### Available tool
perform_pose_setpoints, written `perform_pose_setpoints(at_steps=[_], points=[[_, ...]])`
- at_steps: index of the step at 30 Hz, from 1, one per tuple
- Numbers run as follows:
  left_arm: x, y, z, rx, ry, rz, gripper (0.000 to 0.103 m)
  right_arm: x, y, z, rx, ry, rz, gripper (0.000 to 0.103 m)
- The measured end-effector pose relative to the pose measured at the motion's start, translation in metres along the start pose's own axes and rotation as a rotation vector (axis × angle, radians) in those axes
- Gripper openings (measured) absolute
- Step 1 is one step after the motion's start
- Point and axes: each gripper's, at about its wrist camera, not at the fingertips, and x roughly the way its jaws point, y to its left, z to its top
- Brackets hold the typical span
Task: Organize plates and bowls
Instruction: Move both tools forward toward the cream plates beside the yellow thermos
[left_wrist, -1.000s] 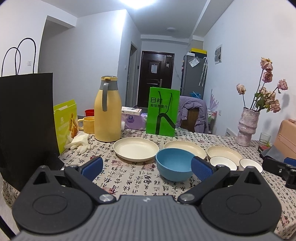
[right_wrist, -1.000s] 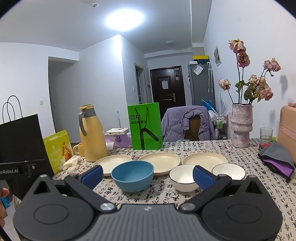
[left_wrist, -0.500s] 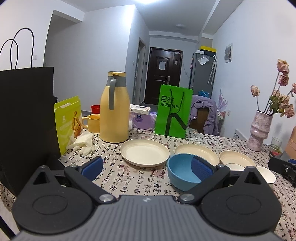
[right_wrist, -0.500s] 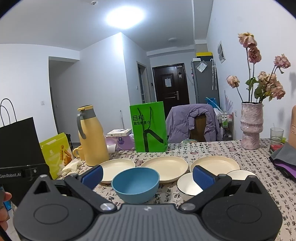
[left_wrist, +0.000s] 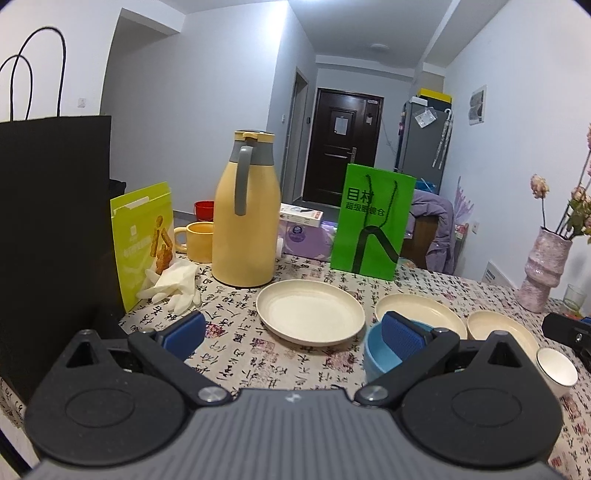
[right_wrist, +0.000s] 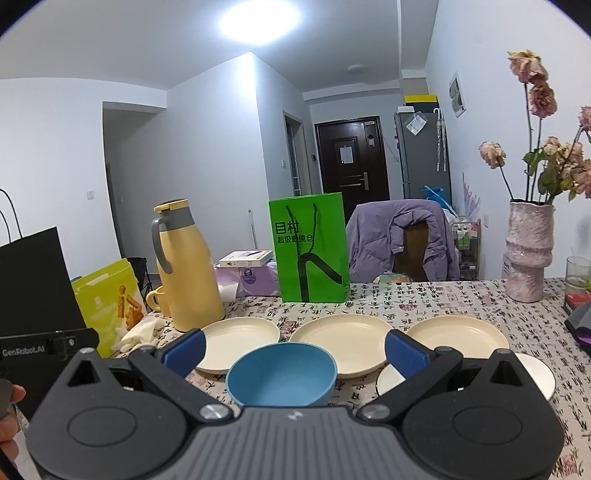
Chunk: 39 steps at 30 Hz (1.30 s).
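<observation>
Right tool (right_wrist: 293, 349) spread wide around blue bowl (right_wrist: 280, 374)

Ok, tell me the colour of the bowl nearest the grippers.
The bowl is blue, seen best in the right wrist view.

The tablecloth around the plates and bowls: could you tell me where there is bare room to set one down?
Bare tablecloth lies between the white gloves, the left cream plate and the left gripper. Rightward it is crowded: blue bowl, two more plates, white bowl.
</observation>
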Motion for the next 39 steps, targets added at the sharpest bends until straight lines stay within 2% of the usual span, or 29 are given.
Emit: perform_pose_setpoints(at_steps=[13,27,39], points=[[0.047,0.012,0.015,-0.033,0.024,0.035,0.103,0.063,0.009,0.015,0.021,0.026,0.037,0.103],[0.106,0.024,0.041,-0.088,0.072,0.067,0.103,0.136,0.031,0.028,-0.020,0.077,0.069,0.103],[0.166,0.034,0.061,-0.201,0.116,0.126,0.103,0.204,0.041,0.050,-0.013,0.140,0.083,0.103]])
